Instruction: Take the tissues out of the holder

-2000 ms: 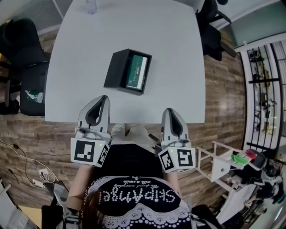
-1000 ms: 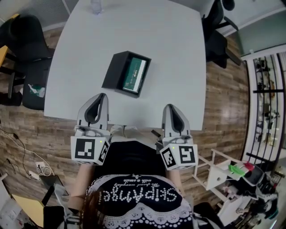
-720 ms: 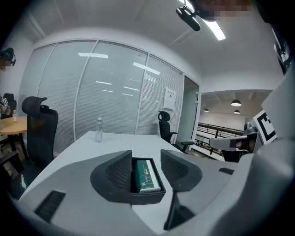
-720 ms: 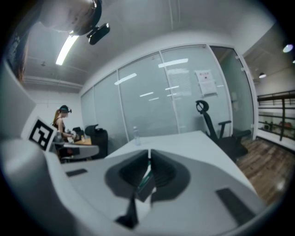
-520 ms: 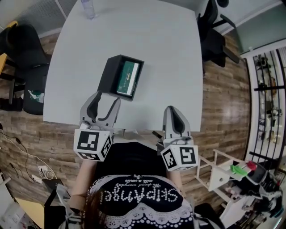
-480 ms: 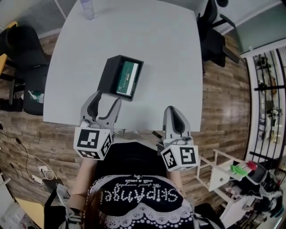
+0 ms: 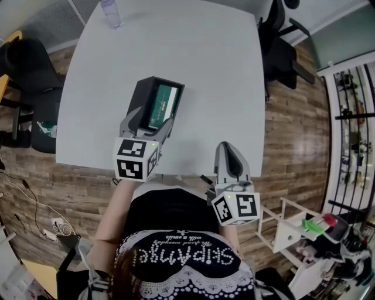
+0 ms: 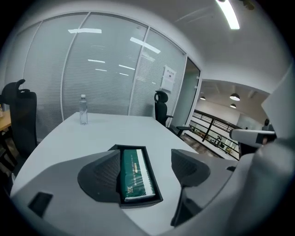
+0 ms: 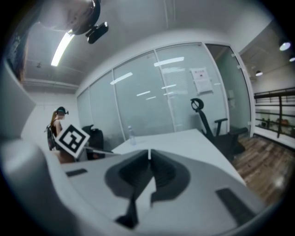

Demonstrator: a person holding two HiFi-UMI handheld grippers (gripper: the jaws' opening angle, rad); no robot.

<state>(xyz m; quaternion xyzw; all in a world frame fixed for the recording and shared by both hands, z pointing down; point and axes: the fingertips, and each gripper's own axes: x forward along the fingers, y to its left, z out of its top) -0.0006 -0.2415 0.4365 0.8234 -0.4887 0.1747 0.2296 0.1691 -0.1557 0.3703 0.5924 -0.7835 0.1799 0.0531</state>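
Note:
A black open-topped holder [image 7: 142, 96] lies on the white table [image 7: 205, 70] with a green tissue pack [image 7: 157, 105] inside it. My left gripper [image 7: 149, 121] hangs over the holder's near end, open. Its jaws have just been opening and nothing is pressed between them. In the left gripper view the holder [image 8: 152, 196] and pack [image 8: 134, 173] lie just ahead of the left gripper [image 8: 143, 168], between its spread fingers [image 8: 99, 174]. My right gripper [image 7: 228, 149] is shut and empty at the table's near edge. The right gripper [image 9: 148, 154] has its fingers together.
A clear water bottle [image 7: 109, 13] stands at the table's far left corner, also visible as the bottle [image 8: 83, 110]. Black chairs stand left [image 7: 26, 64] and far right [image 7: 281, 47] of the table. A white shelf unit [image 7: 287, 222] stands on the wood floor, lower right.
My left gripper has moved forward over the table to the holder's near end and lowered, and its jaws have gone from shut to wide open. The right gripper has barely shifted.

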